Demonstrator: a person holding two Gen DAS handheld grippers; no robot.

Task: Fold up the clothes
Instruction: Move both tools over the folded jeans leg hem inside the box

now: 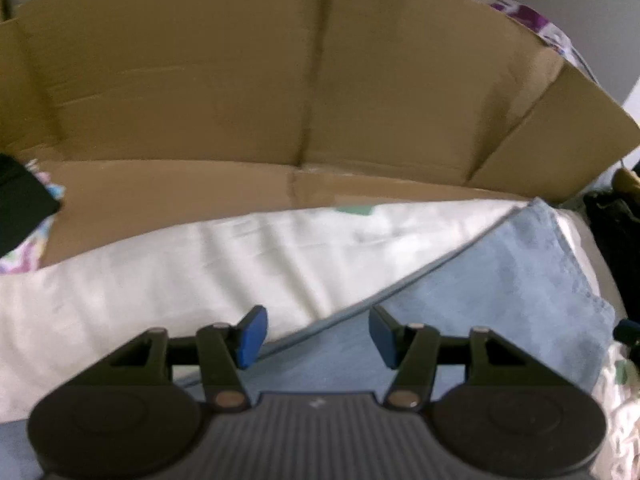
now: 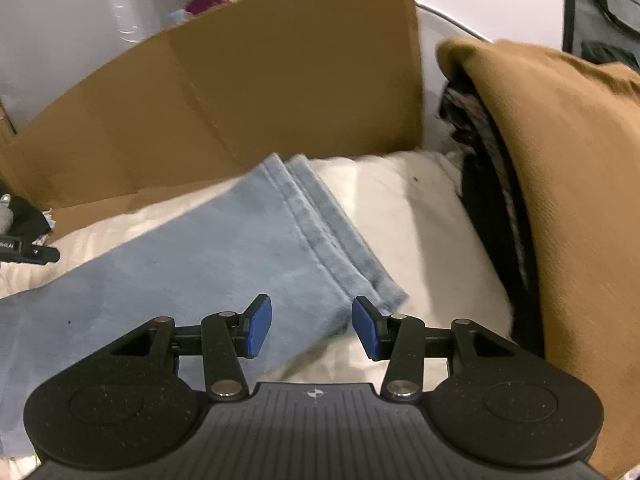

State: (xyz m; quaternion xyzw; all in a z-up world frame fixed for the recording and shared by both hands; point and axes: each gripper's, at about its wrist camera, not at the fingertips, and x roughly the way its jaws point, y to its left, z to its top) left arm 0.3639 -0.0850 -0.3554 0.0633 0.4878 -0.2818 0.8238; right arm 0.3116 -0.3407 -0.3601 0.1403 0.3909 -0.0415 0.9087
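Hovering with jaws apart and nothing between them, the left gripper [image 1: 316, 336] and right gripper [image 2: 311, 328] sit above the light-blue jeans [image 2: 224, 248] spread on the white bedding [image 1: 200, 264]. A clean fold likely means each one pinching a hem corner squarely, both layers together, near the cardboard box [image 1: 280, 80].

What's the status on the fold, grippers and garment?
Left gripper open, empty, over jeans edge. Right gripper open, empty, above hem. Light blue jeans flat on white bedding, unfolded. Cardboard box behind, brown pillow at right; neither blocking.
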